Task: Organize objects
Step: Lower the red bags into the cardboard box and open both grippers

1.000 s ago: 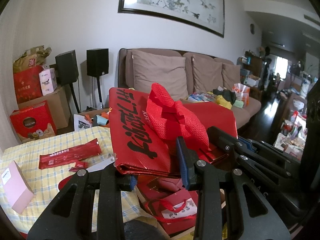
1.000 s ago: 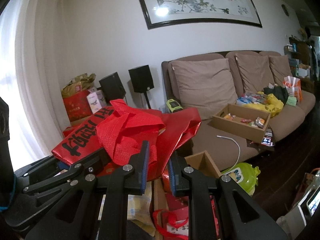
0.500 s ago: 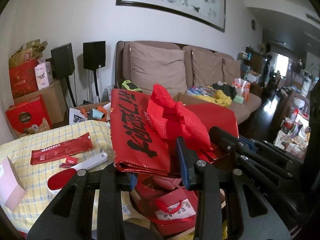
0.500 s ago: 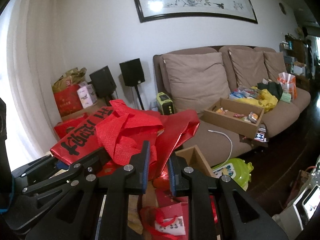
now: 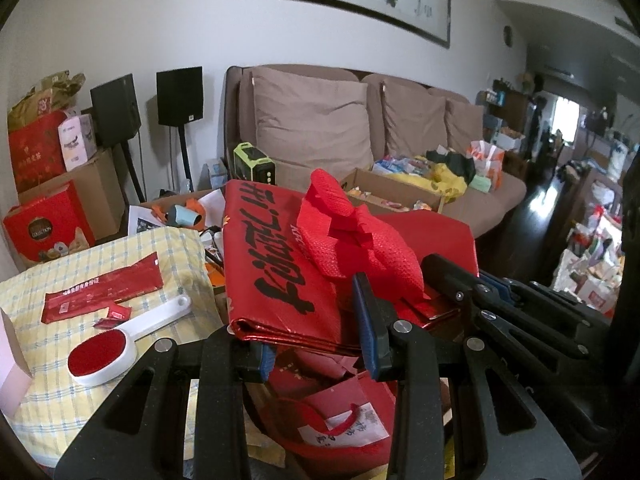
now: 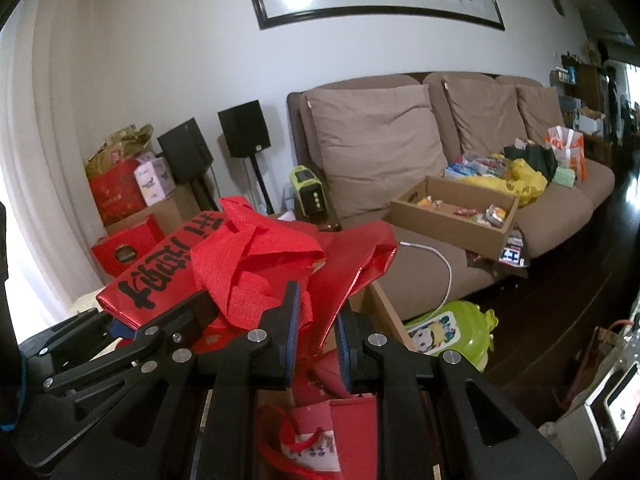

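The left gripper (image 5: 316,344) and the right gripper (image 6: 316,344) are held side by side, tilted downward, each clamped narrowly on folded red material.

A table (image 5: 182,240) w/ a yellow checked cloth is seen at left in the left wrist view. On it are laid: a flat red packet (image 5: 102,287), a small red sachet (image 5: 119,313) just beside it, a white-handled brush w/ round red pad (image 5: 120,342), & a pink box (image 5: 12,354) at the near-left edge, partly cut off. The packet & brush are kept apart, approx. parallel.
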The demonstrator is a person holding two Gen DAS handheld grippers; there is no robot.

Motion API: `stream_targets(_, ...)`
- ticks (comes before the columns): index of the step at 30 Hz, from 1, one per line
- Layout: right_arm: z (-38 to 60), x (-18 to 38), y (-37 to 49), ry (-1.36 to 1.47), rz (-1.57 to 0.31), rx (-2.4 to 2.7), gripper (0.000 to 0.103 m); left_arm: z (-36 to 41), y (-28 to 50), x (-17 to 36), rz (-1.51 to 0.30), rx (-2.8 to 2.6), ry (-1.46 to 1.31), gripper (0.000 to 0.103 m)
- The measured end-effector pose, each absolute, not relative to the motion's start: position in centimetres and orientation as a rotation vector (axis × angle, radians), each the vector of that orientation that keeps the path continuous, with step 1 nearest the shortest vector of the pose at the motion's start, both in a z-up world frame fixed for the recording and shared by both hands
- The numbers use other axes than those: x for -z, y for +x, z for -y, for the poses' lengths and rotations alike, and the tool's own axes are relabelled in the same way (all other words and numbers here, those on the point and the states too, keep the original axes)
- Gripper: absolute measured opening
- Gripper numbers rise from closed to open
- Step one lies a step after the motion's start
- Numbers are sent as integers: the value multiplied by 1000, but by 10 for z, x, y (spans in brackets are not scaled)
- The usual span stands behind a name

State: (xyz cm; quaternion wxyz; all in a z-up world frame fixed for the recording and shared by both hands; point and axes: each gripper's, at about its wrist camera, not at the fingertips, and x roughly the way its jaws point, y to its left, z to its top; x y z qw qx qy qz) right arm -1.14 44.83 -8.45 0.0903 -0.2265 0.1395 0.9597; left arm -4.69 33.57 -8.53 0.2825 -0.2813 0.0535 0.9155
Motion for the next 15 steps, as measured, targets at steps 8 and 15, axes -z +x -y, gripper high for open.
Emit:
stream_targets(8, -450, 107, -24, -737, -378, -2824, 17, -340, -58, 109, -169, -2448, -793, 31)
stream_targets(15, -450, 126, -32, -790, -368, -2810, 17, -342, -65, 129, -180, -2439, -831, 31)
